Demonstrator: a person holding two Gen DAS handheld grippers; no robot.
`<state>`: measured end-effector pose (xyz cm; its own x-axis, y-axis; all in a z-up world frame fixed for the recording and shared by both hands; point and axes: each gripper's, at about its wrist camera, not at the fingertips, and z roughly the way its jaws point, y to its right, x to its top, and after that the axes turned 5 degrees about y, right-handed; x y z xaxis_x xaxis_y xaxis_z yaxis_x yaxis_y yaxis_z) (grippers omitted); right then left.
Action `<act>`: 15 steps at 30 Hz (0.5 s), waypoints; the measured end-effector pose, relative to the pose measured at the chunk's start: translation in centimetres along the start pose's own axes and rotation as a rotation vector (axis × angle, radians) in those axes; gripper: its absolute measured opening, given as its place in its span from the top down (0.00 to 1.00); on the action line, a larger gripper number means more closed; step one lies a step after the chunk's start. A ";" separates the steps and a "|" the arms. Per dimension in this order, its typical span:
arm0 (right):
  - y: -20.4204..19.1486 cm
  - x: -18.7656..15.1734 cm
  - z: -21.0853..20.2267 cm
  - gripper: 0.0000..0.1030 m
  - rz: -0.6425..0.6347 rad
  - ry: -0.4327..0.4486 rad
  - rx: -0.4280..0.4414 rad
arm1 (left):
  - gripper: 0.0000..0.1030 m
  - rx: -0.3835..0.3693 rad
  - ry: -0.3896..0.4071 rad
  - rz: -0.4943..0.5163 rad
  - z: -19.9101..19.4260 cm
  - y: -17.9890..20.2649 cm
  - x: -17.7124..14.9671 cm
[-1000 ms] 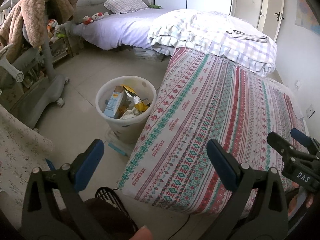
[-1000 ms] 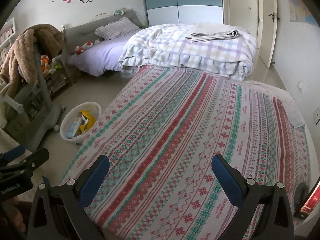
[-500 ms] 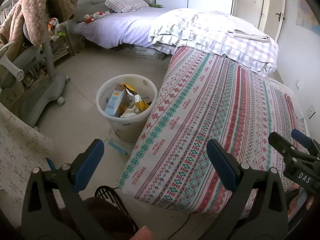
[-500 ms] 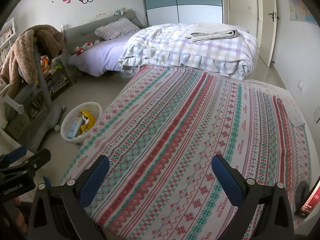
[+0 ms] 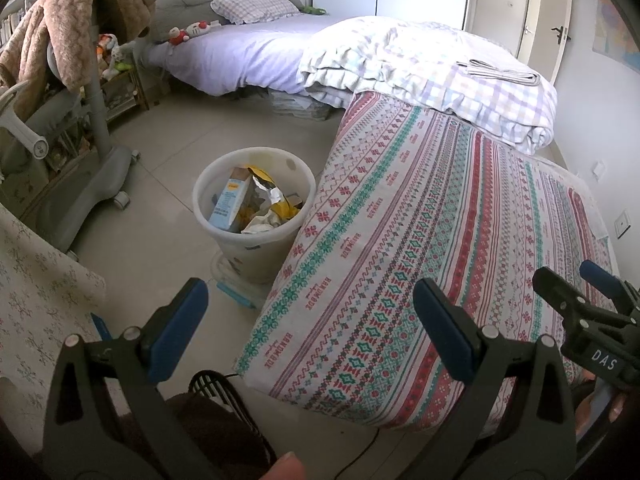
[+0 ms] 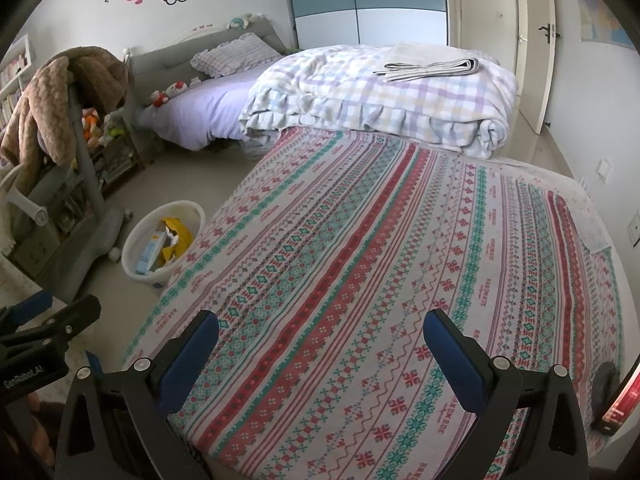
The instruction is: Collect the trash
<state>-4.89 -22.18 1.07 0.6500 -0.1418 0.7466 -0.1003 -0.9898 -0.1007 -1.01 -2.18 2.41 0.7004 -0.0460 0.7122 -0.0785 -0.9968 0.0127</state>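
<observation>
Pale floor tiles [image 5: 160, 184] run beside a bed [image 5: 460, 216] under a red-and-green patterned cover. Against the bed's edge stands a white bin [image 5: 253, 236] on the floor, trash [image 5: 256, 204] inside: a blue carton, yellow wrappers, crumpled paper. Left tongs [image 5: 310, 334] hover low over the bed corner, aimed at the bin, spread wide, holding nothing. Right tongs [image 6: 320, 354] hang level above the cover, likewise spread and empty.
</observation>
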 end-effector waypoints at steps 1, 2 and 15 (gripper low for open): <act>0.0 0.0 0.0 0.00 0.000 0.000 0.000 | 0.01 0.000 0.001 0.001 0.0 0.0 0.0; 0.0 0.0 0.0 0.00 0.000 0.000 -0.001 | 0.01 0.000 0.001 0.001 0.0 0.0 0.0; 0.0 0.0 0.0 0.00 0.000 0.002 -0.001 | 0.01 0.001 0.005 -0.002 0.0 -0.1 0.0</act>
<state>-4.88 -22.19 1.04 0.6487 -0.1415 0.7478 -0.1009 -0.9899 -0.0998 -1.05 -2.06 2.41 0.6972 -0.0436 0.7156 -0.0765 -0.9970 0.0138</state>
